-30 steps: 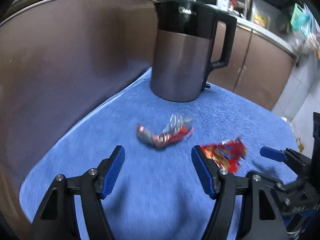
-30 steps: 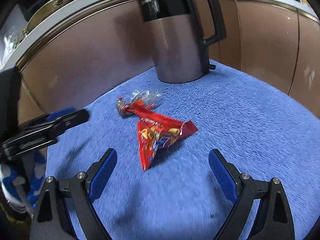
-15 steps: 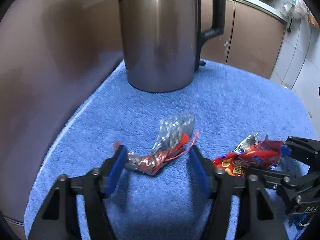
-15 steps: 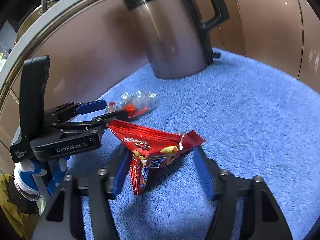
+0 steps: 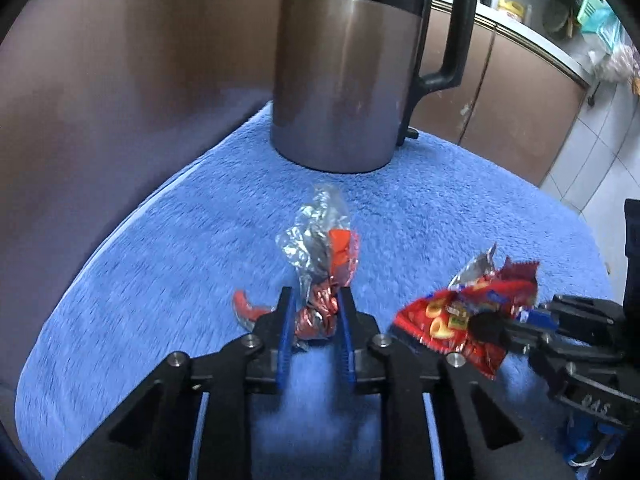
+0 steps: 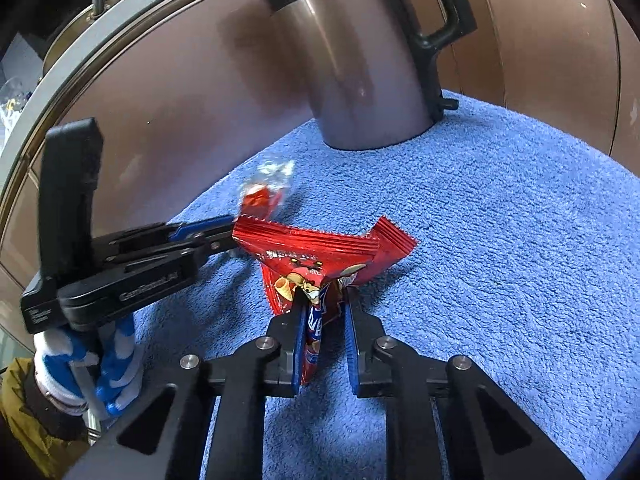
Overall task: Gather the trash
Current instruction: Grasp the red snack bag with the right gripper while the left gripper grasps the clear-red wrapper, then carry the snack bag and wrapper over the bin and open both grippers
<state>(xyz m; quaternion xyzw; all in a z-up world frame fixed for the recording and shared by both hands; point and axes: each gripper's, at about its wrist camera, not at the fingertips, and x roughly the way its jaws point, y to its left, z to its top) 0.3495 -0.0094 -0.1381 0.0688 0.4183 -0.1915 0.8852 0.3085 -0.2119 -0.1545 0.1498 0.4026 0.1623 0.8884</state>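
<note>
My left gripper point(image 5: 314, 312) is shut on a crumpled silver and red wrapper point(image 5: 320, 248), whose free end stands up above the blue towel point(image 5: 180, 248). My right gripper point(image 6: 324, 320) is shut on a red snack bag point(image 6: 320, 256) and holds it just above the towel. In the left wrist view the snack bag point(image 5: 468, 312) hangs from the right gripper at the right. In the right wrist view the left gripper point(image 6: 216, 236) comes in from the left with the wrapper point(image 6: 264, 188) at its tips.
A tall steel kettle point(image 5: 344, 80) with a black handle stands at the back of the towel. Brown cabinet fronts point(image 5: 120, 80) rise behind it. The towel's edge point(image 5: 132, 216) curves along the left.
Both grippers have closed, the left on the crumpled wrapper and the right on the snack bag. Both pieces have been lifted a little off the towel.
</note>
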